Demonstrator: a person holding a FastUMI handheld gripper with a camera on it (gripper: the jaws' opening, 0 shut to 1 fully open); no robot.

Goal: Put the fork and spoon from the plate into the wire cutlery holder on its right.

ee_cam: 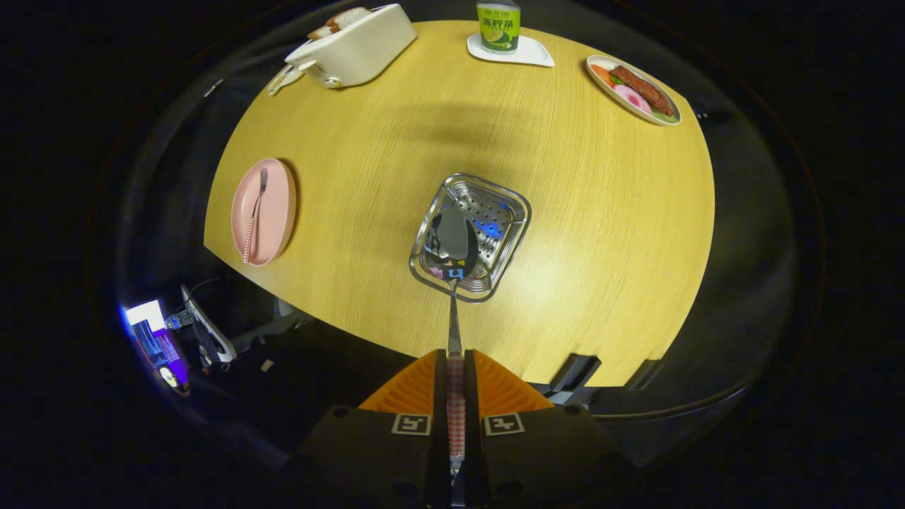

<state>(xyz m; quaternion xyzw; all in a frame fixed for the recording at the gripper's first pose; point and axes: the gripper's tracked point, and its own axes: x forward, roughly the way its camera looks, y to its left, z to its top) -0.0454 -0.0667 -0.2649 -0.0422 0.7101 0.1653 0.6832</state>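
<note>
My gripper [454, 359] is shut on the checked handle of the spoon [452, 244]. The spoon points straight ahead, and its shiny bowl hangs above the opening of the metal cutlery holder [510, 205], seen from above. The holder stands in the middle of the wooden table. Left of it lies the pink plate [277, 212] with the fork [256, 212] resting on it, tines away from me, handle checked like the spoon's.
At the table's far side stand a white toaster [357, 46] with bread, a green drink carton [498, 27] on a white coaster, and a plate of food [634, 90] at the far right. The near table edge [339, 329] runs just ahead of my fingers.
</note>
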